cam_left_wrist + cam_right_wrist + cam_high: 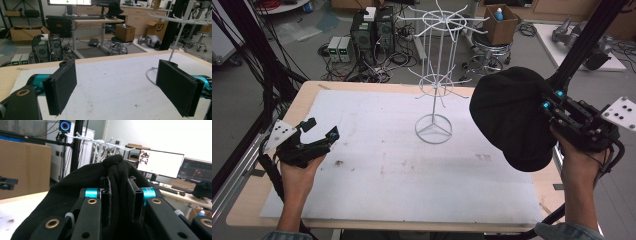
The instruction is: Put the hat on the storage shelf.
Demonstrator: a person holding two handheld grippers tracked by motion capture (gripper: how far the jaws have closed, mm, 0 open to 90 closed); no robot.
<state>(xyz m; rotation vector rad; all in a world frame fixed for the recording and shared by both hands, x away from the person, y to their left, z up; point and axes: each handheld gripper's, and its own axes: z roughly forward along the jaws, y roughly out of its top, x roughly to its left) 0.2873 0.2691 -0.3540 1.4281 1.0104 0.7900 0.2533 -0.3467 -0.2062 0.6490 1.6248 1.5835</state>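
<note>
A black cap hangs in the air over the table's right side, and my right gripper is shut on its fabric. In the right gripper view the black cloth is bunched between the two jaws. A white wire rack with hooked arms on two tiers stands at the back middle of the table, just left of the cap. My left gripper rests low at the table's left edge, open, with nothing between its pads.
A white sheet covers the wooden table. A black frame post rises at the right behind the cap. Computers, cables, a stool and a cardboard box sit on the floor beyond the table.
</note>
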